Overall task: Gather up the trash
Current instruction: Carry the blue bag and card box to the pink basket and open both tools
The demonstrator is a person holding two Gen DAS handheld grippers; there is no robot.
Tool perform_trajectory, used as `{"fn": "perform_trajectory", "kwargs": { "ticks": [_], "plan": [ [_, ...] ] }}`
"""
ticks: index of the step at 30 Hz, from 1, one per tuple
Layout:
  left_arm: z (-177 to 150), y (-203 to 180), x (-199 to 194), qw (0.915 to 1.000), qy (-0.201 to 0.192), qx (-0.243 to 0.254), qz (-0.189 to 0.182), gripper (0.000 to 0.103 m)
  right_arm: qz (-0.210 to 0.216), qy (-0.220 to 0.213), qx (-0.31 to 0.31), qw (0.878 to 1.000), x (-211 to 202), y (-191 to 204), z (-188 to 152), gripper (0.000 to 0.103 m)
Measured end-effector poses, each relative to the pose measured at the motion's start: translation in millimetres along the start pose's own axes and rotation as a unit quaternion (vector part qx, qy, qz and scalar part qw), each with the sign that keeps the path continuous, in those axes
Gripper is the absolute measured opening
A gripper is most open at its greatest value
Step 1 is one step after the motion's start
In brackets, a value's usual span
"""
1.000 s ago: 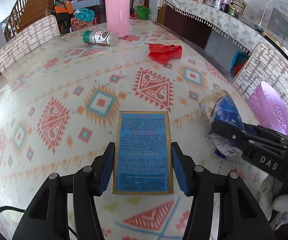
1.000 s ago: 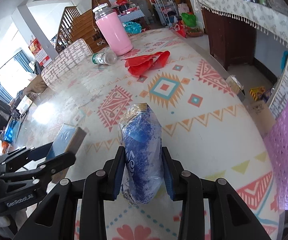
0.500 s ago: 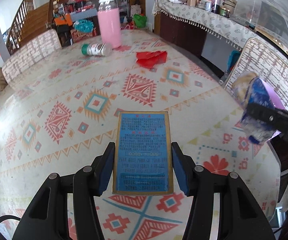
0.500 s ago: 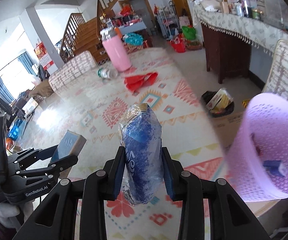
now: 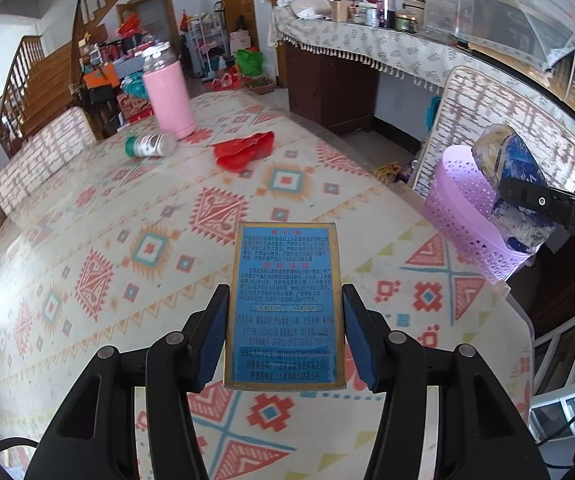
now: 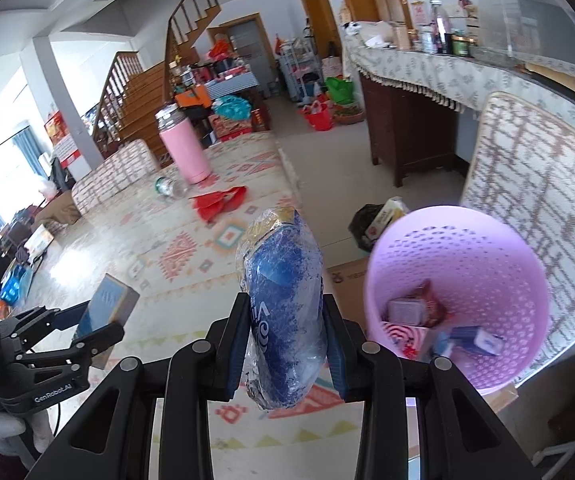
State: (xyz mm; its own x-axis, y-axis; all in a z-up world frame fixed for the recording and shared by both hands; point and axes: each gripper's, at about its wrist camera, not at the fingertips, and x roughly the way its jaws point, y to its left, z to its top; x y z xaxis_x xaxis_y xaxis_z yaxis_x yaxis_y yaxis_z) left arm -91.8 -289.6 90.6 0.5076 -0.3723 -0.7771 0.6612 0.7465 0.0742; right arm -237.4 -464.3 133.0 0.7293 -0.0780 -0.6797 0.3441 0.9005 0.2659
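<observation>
My left gripper point(image 5: 283, 334) is shut on a flat blue box point(image 5: 285, 300) with a gold edge, held above the patterned table point(image 5: 127, 240). My right gripper point(image 6: 283, 336) is shut on a crumpled blue plastic wrapper point(image 6: 283, 300), raised near the table's right edge, just left of a purple perforated bin point(image 6: 483, 264). The bin holds several small boxes and wrappers. From the left wrist view the wrapper point(image 5: 507, 176) hangs over the bin point(image 5: 459, 200). A red crumpled wrapper point(image 5: 243, 148) and a toppled green-capped bottle point(image 5: 149, 146) lie far across the table.
A tall pink tumbler point(image 5: 167, 92) stands at the table's far end. Padded chair backs point(image 5: 499, 132) rise beside the bin and at the far left point(image 5: 39, 160). A black bag with a box point(image 6: 375, 220) lies on the floor. A cluttered sideboard point(image 5: 387, 48) runs along the right wall.
Both grippers rose and swung right with their loads. The purple bin came from the frame's right edge into full view beside the right gripper. More of the table's right edge shows.
</observation>
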Motion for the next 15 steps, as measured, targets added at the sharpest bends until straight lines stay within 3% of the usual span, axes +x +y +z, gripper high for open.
{"fn": "perform_trajectory", "kwargs": {
  "ticks": [15],
  "plan": [
    [24,-62,3,0.9983,-0.011,0.055,-0.015,0.053,-0.032,-0.018,0.037,0.999,-25,-67,1,0.037]
  ]
}}
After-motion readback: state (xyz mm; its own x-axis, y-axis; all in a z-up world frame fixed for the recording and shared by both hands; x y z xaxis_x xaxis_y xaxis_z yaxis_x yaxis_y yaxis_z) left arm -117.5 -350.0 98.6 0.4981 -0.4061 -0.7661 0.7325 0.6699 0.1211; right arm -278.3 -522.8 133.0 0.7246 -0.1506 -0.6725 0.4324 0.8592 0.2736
